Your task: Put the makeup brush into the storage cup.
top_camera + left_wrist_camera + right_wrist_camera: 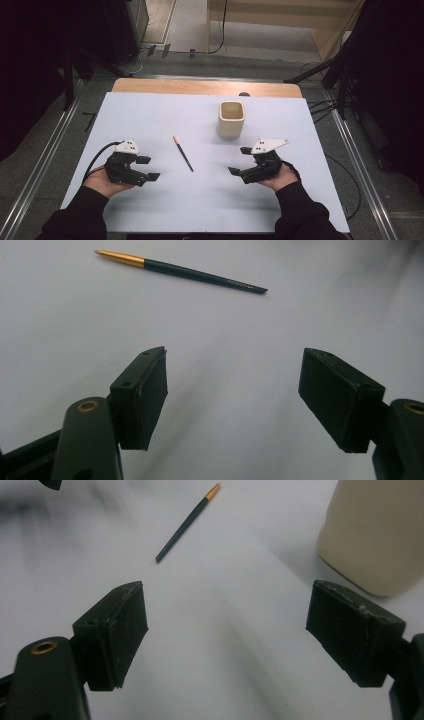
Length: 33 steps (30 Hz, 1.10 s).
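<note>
A thin dark pencil with a gold end (pixel 183 153) lies flat on the white table (pixel 150 115), midway between my two hands; it also lies ahead of the jaws as the pencil (pixel 182 272) and the pencil (pixel 186 524). A cream square-mouthed cup (pixel 231 119) stands upright behind it, seen close as the cup (pixel 377 532). My left gripper (pixel 148 168) rests left of the pencil, open and empty. My right gripper (pixel 239 160) rests right of it, in front of the cup, open and empty too.
A wooden strip (pixel 205 87) runs along the table's far edge. Metal rails (pixel 50 150) flank the table on both sides, and cables (pixel 330 107) lie on the floor at the right. Dark stands rise at the back corners.
</note>
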Available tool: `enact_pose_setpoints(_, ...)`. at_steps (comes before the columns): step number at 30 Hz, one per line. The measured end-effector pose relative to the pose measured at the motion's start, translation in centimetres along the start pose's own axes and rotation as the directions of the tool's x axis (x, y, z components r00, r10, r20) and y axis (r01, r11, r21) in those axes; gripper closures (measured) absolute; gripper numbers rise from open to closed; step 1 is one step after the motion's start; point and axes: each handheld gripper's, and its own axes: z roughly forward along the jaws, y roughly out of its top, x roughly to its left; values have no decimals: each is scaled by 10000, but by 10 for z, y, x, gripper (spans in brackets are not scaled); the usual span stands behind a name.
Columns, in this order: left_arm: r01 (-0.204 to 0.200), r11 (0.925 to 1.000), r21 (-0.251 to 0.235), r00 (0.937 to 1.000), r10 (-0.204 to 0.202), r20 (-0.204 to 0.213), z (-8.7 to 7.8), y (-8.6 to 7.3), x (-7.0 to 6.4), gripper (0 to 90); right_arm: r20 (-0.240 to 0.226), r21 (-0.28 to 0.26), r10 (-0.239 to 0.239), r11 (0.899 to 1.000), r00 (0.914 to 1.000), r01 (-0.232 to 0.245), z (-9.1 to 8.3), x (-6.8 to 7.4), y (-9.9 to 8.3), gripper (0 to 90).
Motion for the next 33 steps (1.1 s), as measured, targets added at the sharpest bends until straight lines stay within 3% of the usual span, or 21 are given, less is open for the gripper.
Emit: enact_pose_setpoints(33,-5,10000,91,10000,5,13,1,0,1,280,-714,-113,-912,9958,9933,906,37,8,32,186)
